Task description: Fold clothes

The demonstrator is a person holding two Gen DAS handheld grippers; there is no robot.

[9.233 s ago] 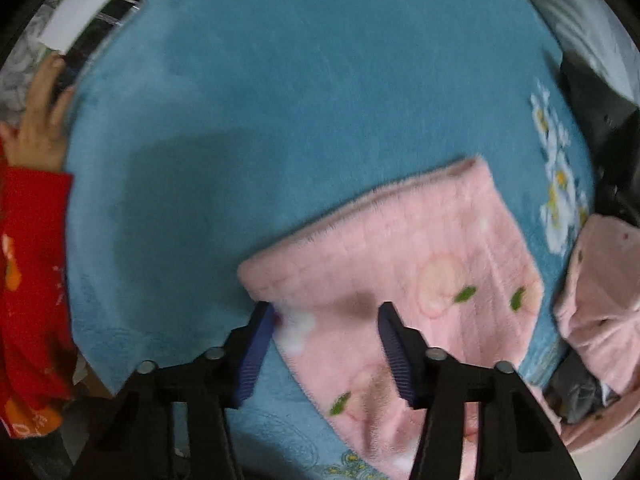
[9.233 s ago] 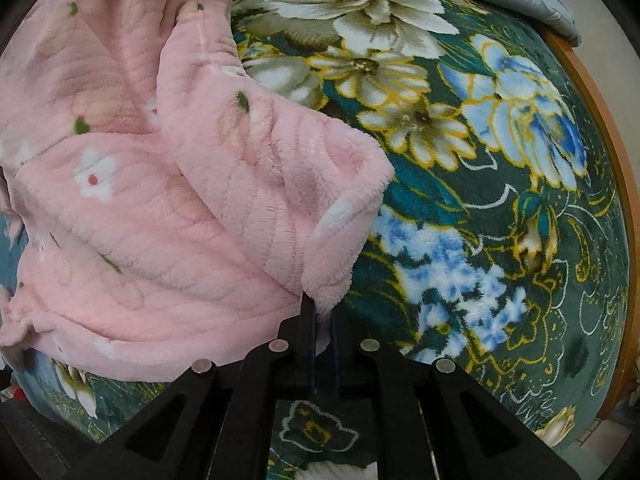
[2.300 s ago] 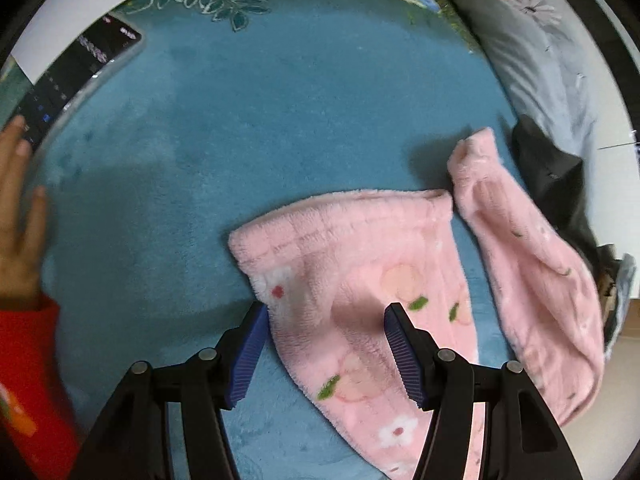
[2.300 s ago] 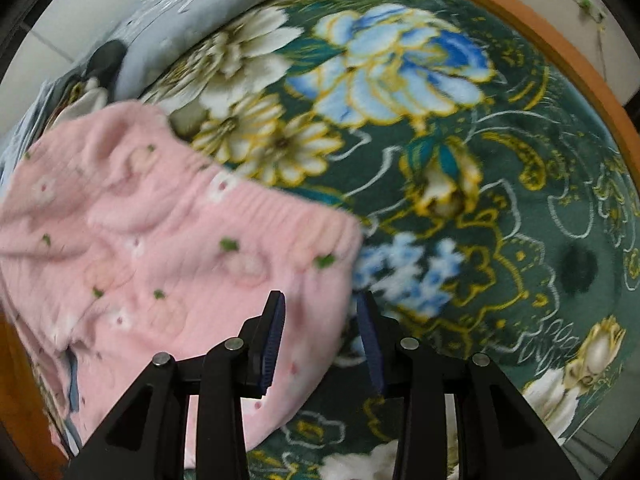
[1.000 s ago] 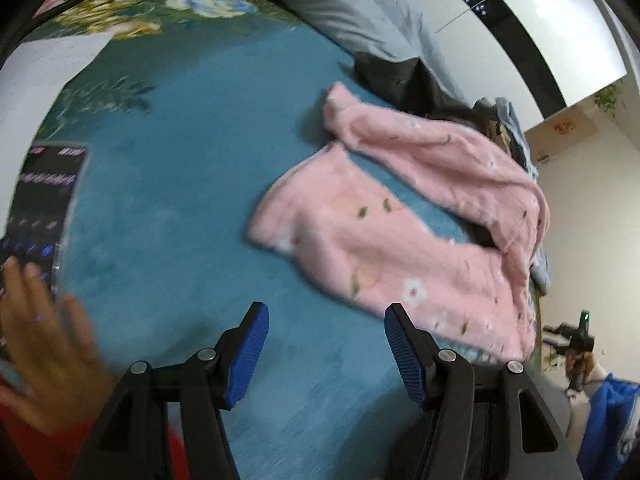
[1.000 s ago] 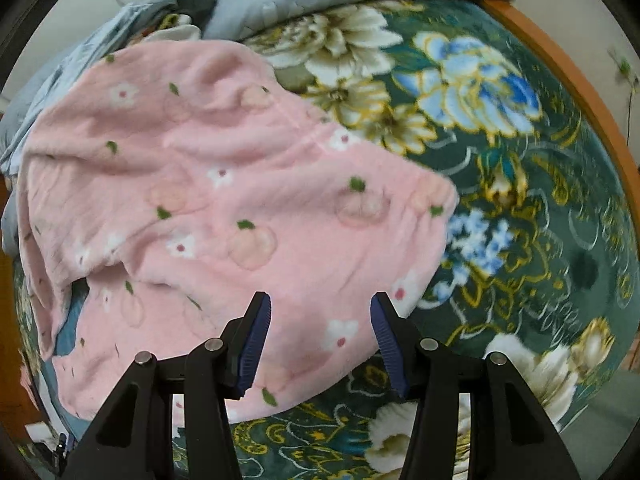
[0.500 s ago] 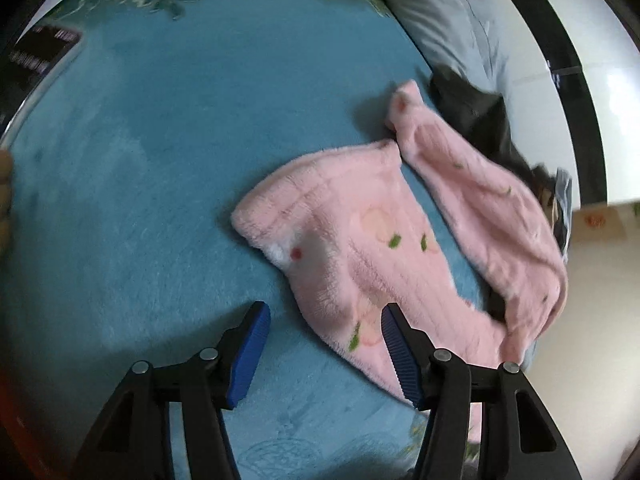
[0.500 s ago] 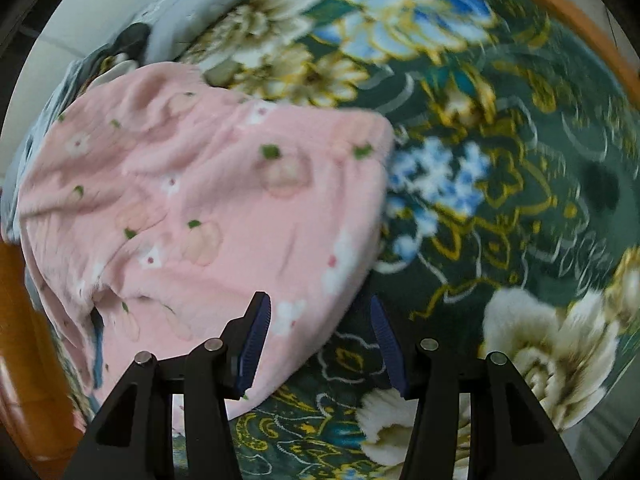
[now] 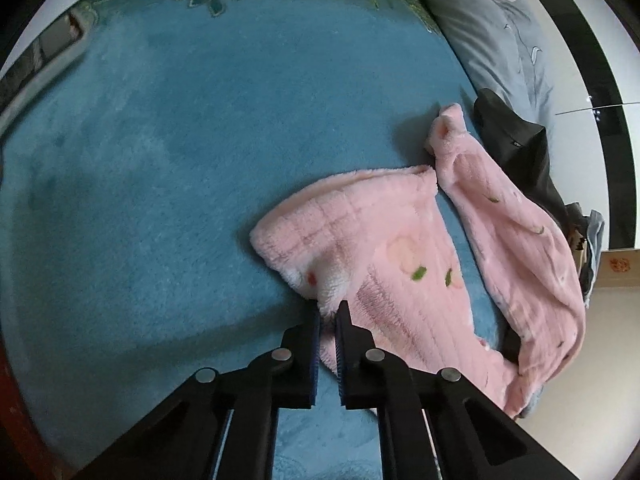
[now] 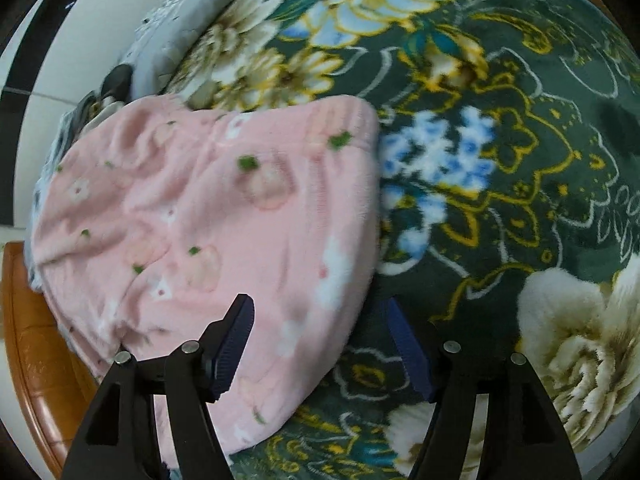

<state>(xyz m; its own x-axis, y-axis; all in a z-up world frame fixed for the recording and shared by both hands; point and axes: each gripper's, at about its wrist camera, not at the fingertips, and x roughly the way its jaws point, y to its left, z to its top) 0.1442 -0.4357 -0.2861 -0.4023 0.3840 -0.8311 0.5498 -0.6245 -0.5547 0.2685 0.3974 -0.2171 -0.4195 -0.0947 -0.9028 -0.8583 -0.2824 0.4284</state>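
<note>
A fluffy pink garment [image 9: 384, 248] with peach and flower prints lies on a blue blanket [image 9: 160, 160]; one part of it [image 9: 520, 232] stretches away to the right. My left gripper [image 9: 327, 309] is shut on the near hem corner of that garment. In the right wrist view the same pink garment [image 10: 208, 216] spreads over a dark green floral blanket [image 10: 480, 140]. My right gripper [image 10: 318, 306] stands open, its fingers on either side of the garment's near right edge, with pink fabric between them.
A grey pillow or quilt [image 9: 492, 28] and a black cloth [image 9: 516, 148] lie beyond the garment. A dark flat device [image 9: 44, 60] rests at the blue blanket's left edge. An orange wooden bed frame [image 10: 36, 344] borders the left of the right wrist view.
My left gripper has gone from open to shut on the garment's hem corner. My right gripper has come lower over the garment's edge and stays open. The hand at the left has left the view.
</note>
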